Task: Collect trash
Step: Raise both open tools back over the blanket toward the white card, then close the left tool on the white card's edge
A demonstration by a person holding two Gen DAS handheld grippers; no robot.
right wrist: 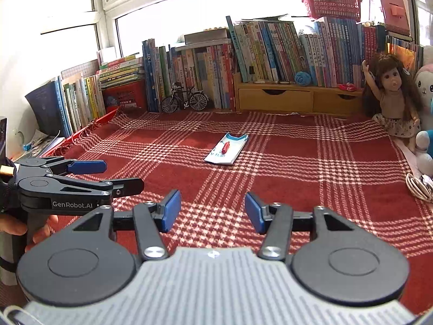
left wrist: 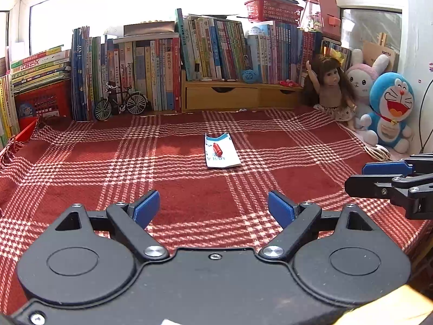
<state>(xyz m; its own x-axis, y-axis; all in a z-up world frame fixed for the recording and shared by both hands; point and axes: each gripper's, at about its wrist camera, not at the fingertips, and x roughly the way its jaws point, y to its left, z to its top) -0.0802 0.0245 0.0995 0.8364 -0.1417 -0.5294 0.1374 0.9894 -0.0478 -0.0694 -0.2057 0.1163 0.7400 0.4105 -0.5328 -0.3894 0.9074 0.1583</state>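
A white and blue flat bag (left wrist: 222,151) (right wrist: 226,149) lies in the middle of the red plaid cloth (left wrist: 189,189) (right wrist: 297,168). A small red tube-like piece (left wrist: 217,149) (right wrist: 225,147) rests on top of it. My left gripper (left wrist: 213,211) hovers over the near cloth, open and holding nothing, well short of the bag. My right gripper (right wrist: 213,211) is also open with nothing between its fingers, at about the same distance from the bag. In each wrist view the other gripper shows at the side (left wrist: 357,177) (right wrist: 124,176).
Rows of upright books (left wrist: 162,73) (right wrist: 270,54) and a wooden drawer unit (left wrist: 238,96) line the back. A model bicycle (left wrist: 120,105) (right wrist: 185,101) stands before the books. A doll (left wrist: 334,86) (right wrist: 392,94) and plush toys (left wrist: 389,108) sit at the right. A white cable coil (right wrist: 418,185) lies at the right edge.
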